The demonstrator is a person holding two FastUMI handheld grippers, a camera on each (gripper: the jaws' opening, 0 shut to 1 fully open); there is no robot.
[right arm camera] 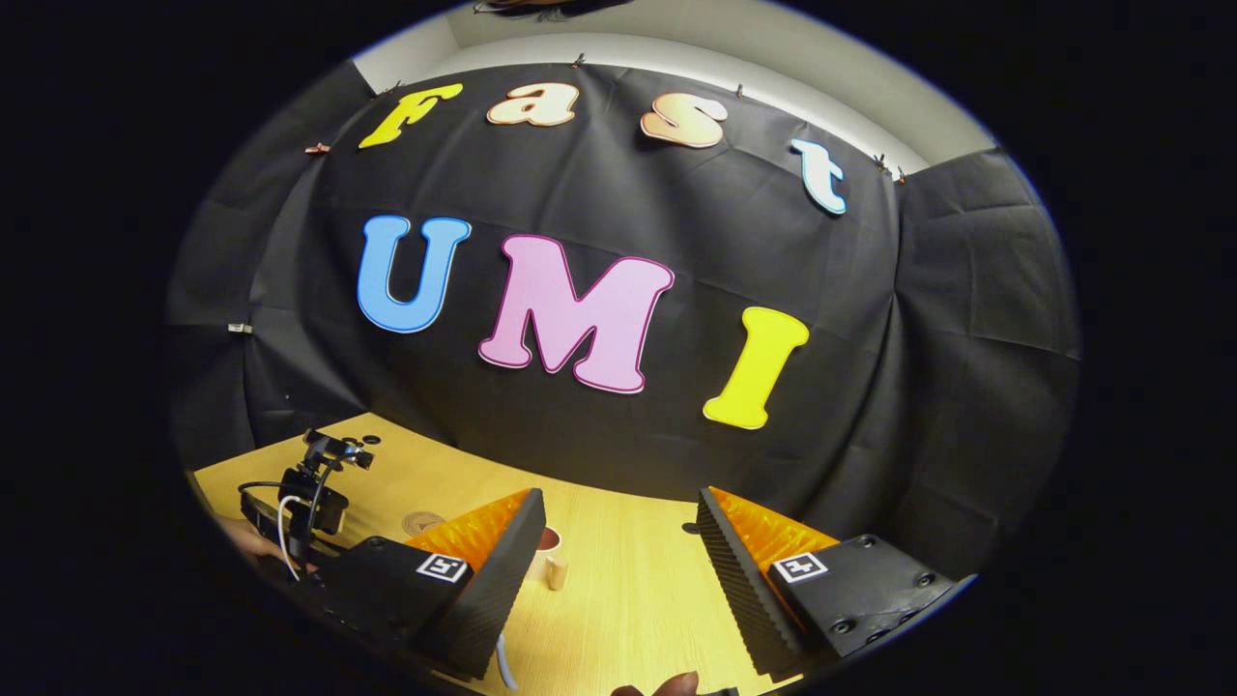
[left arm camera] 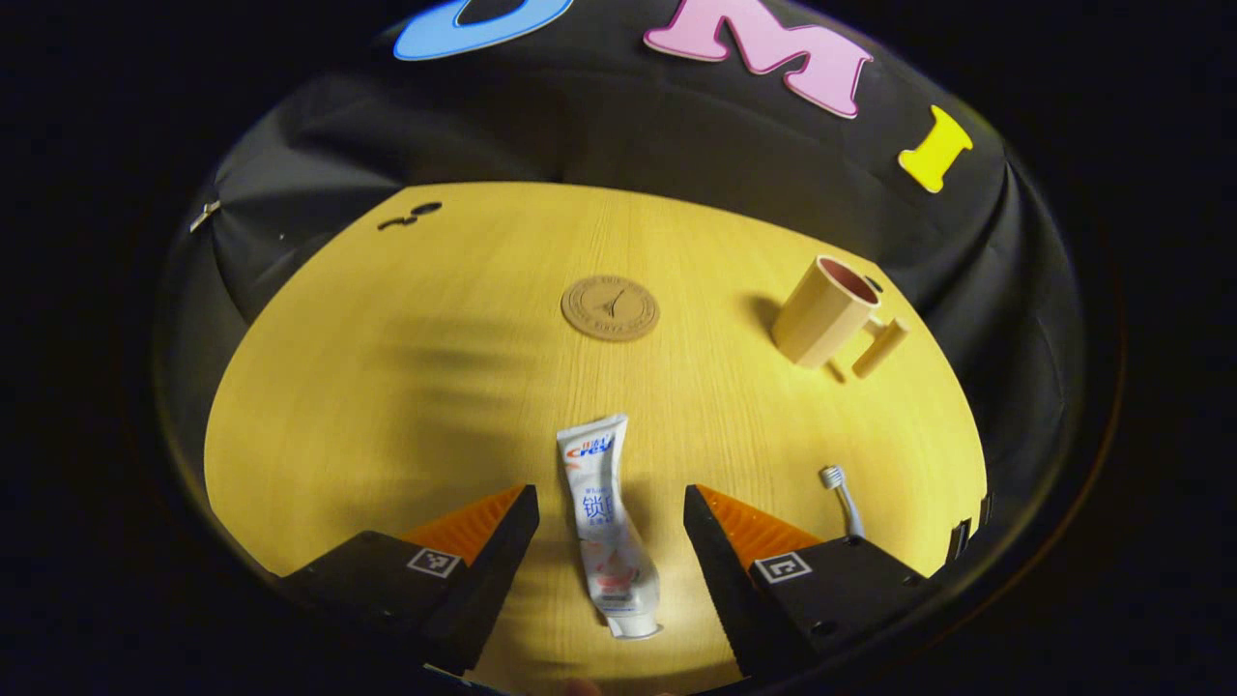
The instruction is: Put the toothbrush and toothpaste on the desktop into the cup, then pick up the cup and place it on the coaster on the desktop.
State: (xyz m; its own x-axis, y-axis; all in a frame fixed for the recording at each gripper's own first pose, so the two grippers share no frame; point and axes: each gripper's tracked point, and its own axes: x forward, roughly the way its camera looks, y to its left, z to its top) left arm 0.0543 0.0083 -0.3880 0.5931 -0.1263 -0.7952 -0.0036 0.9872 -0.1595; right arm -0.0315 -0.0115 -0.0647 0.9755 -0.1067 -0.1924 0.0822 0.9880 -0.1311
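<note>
We start from the yellow wood-grain table (left arm camera: pixel 406 387), which carries everything the task needs. Toward its far right stands the tan plastic cup with a side handle (left arm camera: pixel 823 311), empty and upright, and near the middle lies the round brown cork coaster (left arm camera: pixel 610 308), well apart from the cup. Nearer to us, the white toothpaste tube with blue and red print (left arm camera: pixel 606 522) lies flat, cap end toward us, between the fingers of the left tool (left arm camera: pixel 611 541), whose jaws stand wide open on either side of the tube and touch nothing. Just to the right, the grey-white toothbrush (left arm camera: pixel 841 495) shows its head beyond the right finger. The right tool (right arm camera: pixel 618 570) is held high, also wide open and empty. We judge the first step is in hand: taking up the toothpaste. Next we would need to lower the left tool over the tube's body and close on it squarely before carrying it to the cup.
</note>
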